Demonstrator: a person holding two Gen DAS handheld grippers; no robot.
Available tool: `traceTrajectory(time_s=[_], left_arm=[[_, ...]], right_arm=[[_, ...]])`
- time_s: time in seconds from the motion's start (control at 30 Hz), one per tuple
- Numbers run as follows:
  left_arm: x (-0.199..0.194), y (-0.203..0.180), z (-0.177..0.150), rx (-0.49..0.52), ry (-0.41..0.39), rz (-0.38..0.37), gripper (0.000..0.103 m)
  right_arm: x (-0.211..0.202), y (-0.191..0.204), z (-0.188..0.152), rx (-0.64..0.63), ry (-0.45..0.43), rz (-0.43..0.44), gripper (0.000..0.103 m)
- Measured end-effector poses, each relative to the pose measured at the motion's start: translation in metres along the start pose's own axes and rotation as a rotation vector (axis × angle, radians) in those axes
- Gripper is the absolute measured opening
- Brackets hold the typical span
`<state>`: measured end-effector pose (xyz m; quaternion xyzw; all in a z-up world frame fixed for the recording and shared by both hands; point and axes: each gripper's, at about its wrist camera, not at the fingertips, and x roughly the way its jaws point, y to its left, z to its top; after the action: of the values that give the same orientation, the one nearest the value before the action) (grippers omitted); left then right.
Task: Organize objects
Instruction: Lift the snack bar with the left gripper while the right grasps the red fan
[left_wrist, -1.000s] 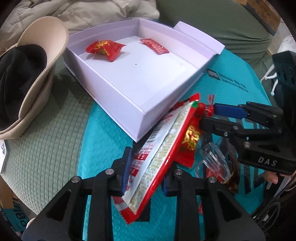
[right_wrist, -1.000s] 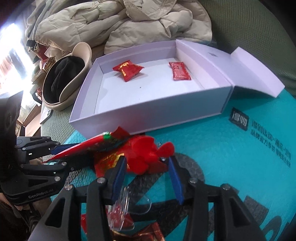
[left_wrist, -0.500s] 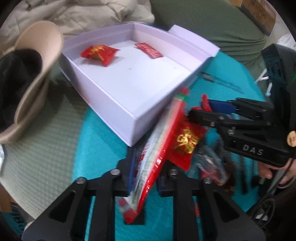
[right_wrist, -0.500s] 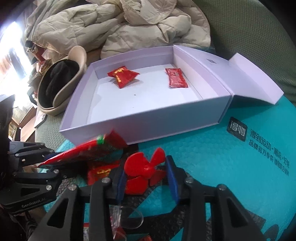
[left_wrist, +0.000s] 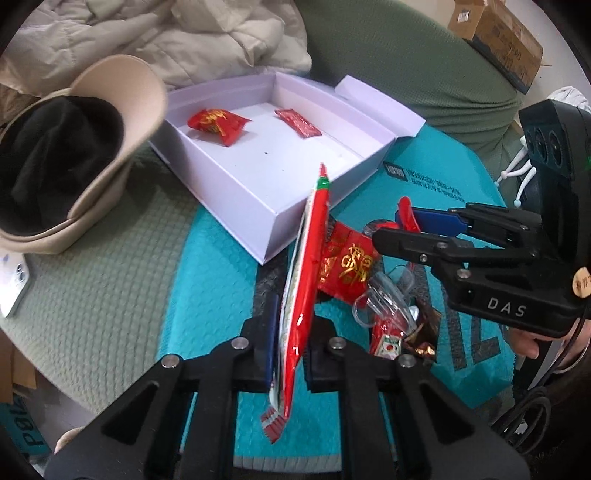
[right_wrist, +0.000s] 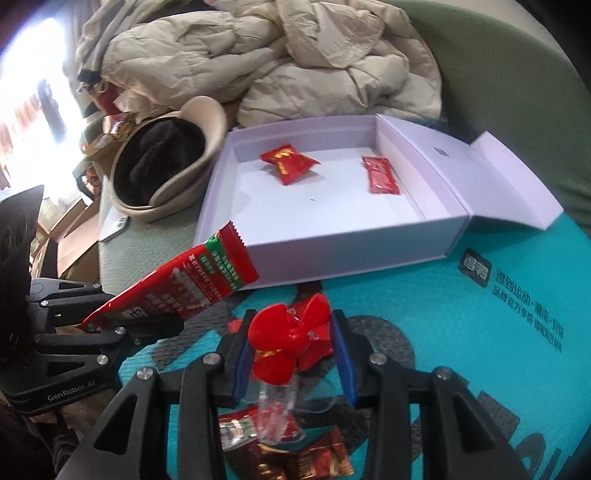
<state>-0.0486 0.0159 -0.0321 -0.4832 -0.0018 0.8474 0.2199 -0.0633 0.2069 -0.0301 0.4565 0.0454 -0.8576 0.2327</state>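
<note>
Left hand-held gripper (left_wrist: 290, 347), clamping snack packet (left_wrist: 303, 280) upright

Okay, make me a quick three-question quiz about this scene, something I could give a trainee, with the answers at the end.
1. True or false: the left tool is shut on the long red snack packet.
2. How many red wrapped sweets lie inside the white box?
A) none B) two C) four
3. Fill in: the right tool has the red plastic ______ between its blue pads.

Key
1. True. The packet stands on edge, clamped between the pads.
2. B. A red candy lies toward the box's back left and a flat red sachet to its right.
3. Propeller, a small red fan-shaped piece.
</note>
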Motion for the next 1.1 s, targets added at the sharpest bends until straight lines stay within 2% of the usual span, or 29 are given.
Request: traceTrajectory(time_s=[0.27,0.6,0.9,1.1], left_arm=[[-0.038,0.004,-0.019,-0.049,-0.058,0.076,0.009],[-0.065,0.006,-0.048,-0.133,-0.094,0.114,0.009],[-0.087,-0.009,-0.053,-0.156,-0.128,0.164,0.009],[-0.101,-0.023,-0.044,-0.119,-0.158,0.176,0.009]], right_arm=[[-0.012,0.036,0.006,-0.092,-0.024,0.074,0.039],[-0.021,0.066,-0.003,-0.18,-0.009,0.127,0.039],[-0.044,0.072,-0.011,-0.22,-0.034,0.177,0.039],[-0.07,0.069,-0.014,-0.21,-0.078,0.18,0.039]])
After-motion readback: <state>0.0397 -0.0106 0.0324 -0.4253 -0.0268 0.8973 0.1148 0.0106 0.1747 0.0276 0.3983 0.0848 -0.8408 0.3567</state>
